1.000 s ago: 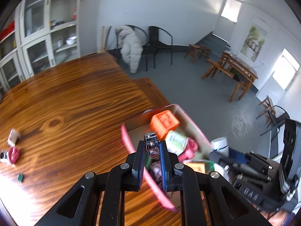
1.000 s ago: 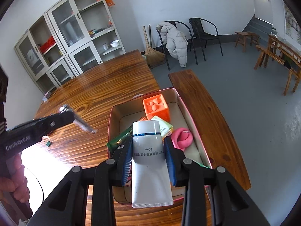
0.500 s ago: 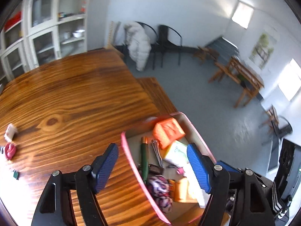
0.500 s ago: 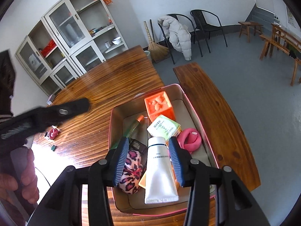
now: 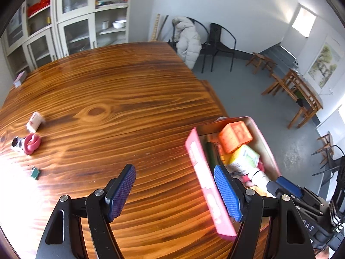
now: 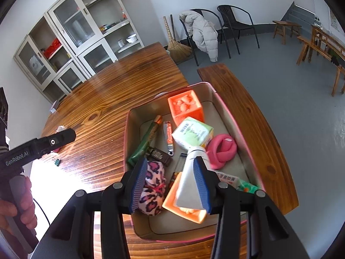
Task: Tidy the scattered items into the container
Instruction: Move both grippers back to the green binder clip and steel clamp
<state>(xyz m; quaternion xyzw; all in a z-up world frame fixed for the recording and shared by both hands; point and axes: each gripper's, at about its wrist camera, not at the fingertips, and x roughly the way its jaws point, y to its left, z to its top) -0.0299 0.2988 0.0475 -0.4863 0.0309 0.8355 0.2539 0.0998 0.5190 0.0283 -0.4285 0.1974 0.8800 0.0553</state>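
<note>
**Both grippers empty; small items left at the desk's far-left edge**

Left gripper (image 5: 174, 191) is spread wide and holds nothing, hanging over the desk (image 5: 120, 99) just beside the pink container (image 5: 207, 196). Right gripper (image 6: 170, 183) is likewise spread, above the container's near end; the white tube (image 6: 190, 179) lies loose between its pads, apparently free of them. Remaining scattered items sit well apart from the container, near the desk's left edge: a pink ring (image 5: 32, 143) touching a small metal piece, a small pale box (image 5: 34, 122), a tiny green clip (image 5: 35, 172). All look light. The ring seems soft and forgiving; pinch across its loop. The clip is thin and may slip, so grip its body squarely.
</note>
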